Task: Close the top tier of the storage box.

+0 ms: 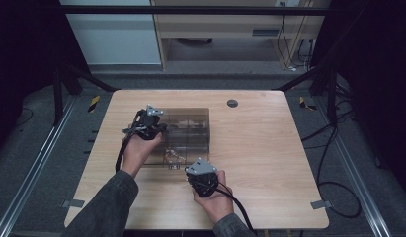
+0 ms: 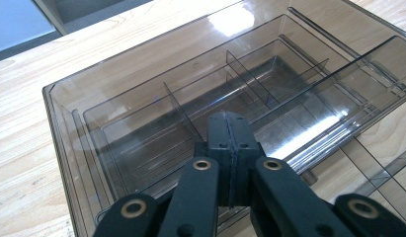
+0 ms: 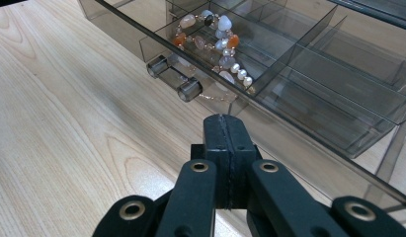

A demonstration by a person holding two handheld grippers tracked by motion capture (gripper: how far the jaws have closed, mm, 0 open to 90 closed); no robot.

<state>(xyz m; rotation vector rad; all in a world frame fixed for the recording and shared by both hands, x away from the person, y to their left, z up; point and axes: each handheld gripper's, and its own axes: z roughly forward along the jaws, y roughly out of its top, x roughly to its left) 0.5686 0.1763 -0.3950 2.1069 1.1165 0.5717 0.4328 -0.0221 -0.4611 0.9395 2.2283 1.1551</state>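
On the table, you had both claws, left (image 2: 229, 148) and right (image 3: 225, 148), pinched shut, empty. Should've nudged that drawer (image 3: 309, 94) squarely by its handle (image 3: 173, 79), keeping the beads (image 3: 210, 42) inside.

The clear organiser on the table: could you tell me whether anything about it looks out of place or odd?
Its drawer stands pulled out toward the person, handle forward. A beaded bracelet lies in one compartment, draped over a divider rather than lying flat. Both the left gripper and the right gripper are shut, holding nothing. Nothing looks spilled or damaged.
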